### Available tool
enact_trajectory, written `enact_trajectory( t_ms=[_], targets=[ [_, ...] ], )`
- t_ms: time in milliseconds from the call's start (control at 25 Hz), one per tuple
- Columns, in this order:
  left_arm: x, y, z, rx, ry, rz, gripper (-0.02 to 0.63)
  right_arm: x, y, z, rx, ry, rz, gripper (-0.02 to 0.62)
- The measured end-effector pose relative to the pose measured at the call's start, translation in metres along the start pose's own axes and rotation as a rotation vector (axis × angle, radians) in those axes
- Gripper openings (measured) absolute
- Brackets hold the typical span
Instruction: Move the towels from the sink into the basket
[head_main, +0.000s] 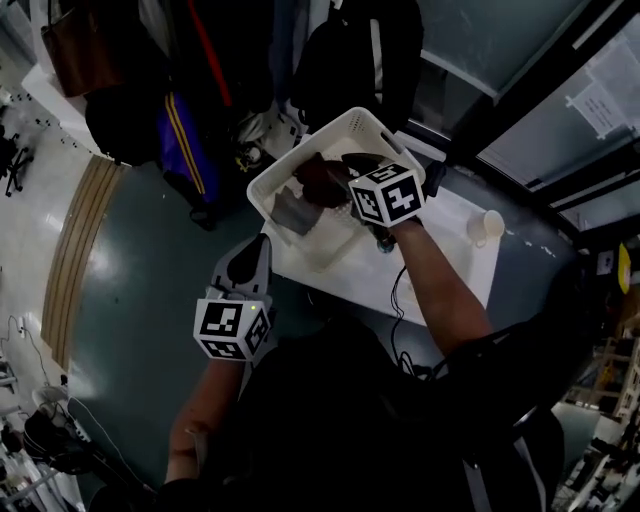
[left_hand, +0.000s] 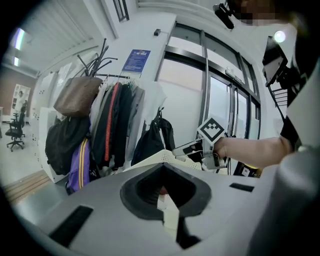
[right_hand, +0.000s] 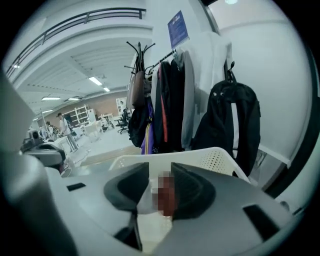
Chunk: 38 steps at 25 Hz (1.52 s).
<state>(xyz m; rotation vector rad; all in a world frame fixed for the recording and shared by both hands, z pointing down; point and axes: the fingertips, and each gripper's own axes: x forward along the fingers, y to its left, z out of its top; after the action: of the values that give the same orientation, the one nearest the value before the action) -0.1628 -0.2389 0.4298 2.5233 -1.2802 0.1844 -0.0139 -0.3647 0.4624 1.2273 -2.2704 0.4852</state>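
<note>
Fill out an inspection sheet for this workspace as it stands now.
Surface: white table.
Job's things: white basket on the table's end, with a brown towel and a grey towel lying in it; no sink seen.
Clutter: pale cup on the table, apart from the basket.
Grippers: left gripper held off the table, jaws together, empty; right gripper over the basket, jaws apart, nothing clearly gripped.
Cables: thin dark cable beside the right forearm.
Surroundings: coats and a black backpack hanging behind the basket; windows beyond.
</note>
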Motion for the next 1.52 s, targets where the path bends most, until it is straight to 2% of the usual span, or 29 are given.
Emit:
enact_trajectory(
  t_ms=[120, 280, 400, 560, 720, 840, 1000, 1280, 1520],
  targets=[
    [-0.008, -0.006, 0.007, 0.018, -0.015, -0.046, 0.006, -0.029, 0.007, 0.005, 0.023, -0.073, -0.056, 0.118],
    [-0.023, -0.022, 0.014, 0.039, -0.038, -0.121, 0.006, -0.074, 0.017, 0.006, 0.064, -0.194, -0.143, 0.038],
    [-0.029, -0.032, 0.013, 0.066, -0.036, -0.164, 0.006, -0.108, 0.029, 0.000, 0.075, -0.266, -0.175, 0.026],
    [-0.036, -0.051, 0.007, 0.059, -0.041, -0.225, 0.006, -0.149, 0.050, -0.017, 0.072, -0.318, -0.224, 0.018],
    [-0.037, -0.072, 0.001, 0.043, -0.036, -0.278, 0.006, -0.185, 0.058, -0.045, 0.107, -0.314, -0.280, 0.018],
    [-0.038, -0.087, 0.000, 0.023, -0.037, -0.310, 0.006, -0.211, 0.053, -0.067, 0.125, -0.302, -0.359, 0.018],
    [-0.031, -0.101, -0.004, 0.052, -0.007, -0.285, 0.006, -0.241, 0.037, -0.093, 0.198, -0.307, -0.424, 0.018],
    [-0.005, -0.148, 0.000, 0.061, -0.007, -0.341, 0.006, -0.290, -0.016, -0.128, 0.262, -0.322, -0.513, 0.020],
    [0.024, -0.193, -0.004, 0.089, 0.023, -0.383, 0.006, -0.304, -0.059, -0.165, 0.292, -0.268, -0.546, 0.029]
  ],
)
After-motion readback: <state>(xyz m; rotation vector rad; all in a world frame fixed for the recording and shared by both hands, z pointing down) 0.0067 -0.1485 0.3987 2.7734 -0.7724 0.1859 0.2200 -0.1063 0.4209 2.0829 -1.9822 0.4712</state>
